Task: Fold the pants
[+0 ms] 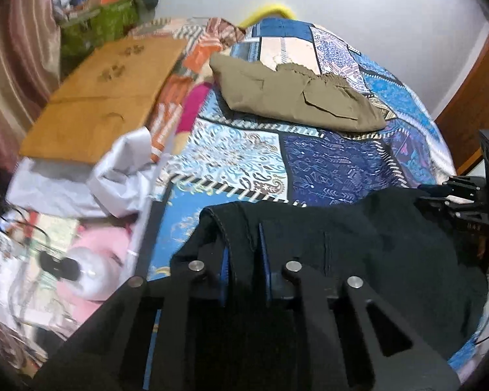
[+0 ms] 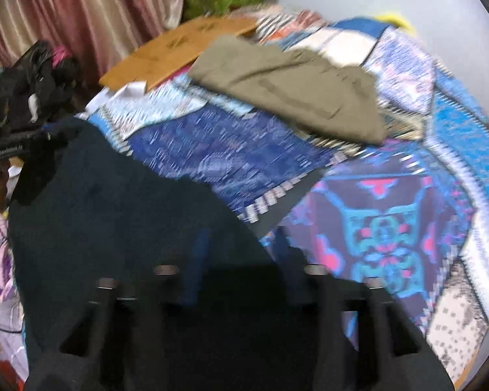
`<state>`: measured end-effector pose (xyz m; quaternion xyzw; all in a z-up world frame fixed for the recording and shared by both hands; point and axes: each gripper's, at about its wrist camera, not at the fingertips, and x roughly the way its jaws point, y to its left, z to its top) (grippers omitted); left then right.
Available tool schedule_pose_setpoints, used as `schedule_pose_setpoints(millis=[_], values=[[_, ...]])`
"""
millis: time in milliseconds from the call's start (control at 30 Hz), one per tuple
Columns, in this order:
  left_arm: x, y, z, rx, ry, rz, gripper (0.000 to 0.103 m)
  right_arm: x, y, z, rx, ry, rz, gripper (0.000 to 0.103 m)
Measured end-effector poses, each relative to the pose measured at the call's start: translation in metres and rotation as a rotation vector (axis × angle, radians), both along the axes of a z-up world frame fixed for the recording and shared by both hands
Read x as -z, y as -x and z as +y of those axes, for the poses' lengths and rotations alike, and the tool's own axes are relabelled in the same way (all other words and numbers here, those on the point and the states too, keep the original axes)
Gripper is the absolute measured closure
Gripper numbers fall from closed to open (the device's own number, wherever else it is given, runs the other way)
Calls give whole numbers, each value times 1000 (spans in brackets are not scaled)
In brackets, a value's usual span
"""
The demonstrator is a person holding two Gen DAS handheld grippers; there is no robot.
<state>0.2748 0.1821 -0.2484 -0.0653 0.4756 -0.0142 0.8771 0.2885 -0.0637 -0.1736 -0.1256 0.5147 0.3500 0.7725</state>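
Note:
Black pants (image 1: 358, 244) hang over the near edge of the bed, held up by both grippers. My left gripper (image 1: 244, 244) is shut on a hem fold of the black pants. The right gripper (image 1: 453, 205) shows at the right edge of the left wrist view, at the cloth's other end. In the blurred right wrist view the black pants (image 2: 114, 211) drape over my right gripper (image 2: 241, 251); its fingers are mostly hidden by the cloth. The left gripper (image 2: 19, 143) shows at the far left there.
Folded khaki pants (image 1: 296, 94) lie farther back on the patterned blue bedspread (image 1: 335, 163), also in the right wrist view (image 2: 293, 88). A cardboard sheet (image 1: 104, 97) and white cloth (image 1: 114, 176) lie at the left. A curtain (image 2: 91, 9) hangs behind. The wall stands beyond.

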Motion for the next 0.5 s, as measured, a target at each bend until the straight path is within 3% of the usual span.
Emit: schedule_pose_setpoints(millis=[133, 200, 333, 467, 500], values=[[-15, 10, -7, -5, -131, -60, 88, -1, 14, 8, -50, 36, -67, 93], [-17, 8, -5, -17, -158, -67, 88, -4, 18, 10, -61, 39, -95, 95], [-8, -8, 3, -36, -158, -26, 88, -7, 14, 15, -36, 86, -163, 97], [1, -18, 16, -48, -96, 41, 79, -12, 4, 10, 19, 69, -95, 95], [-3, -15, 19, -53, -76, 41, 77, -18, 5, 6, 38, 50, -91, 90]])
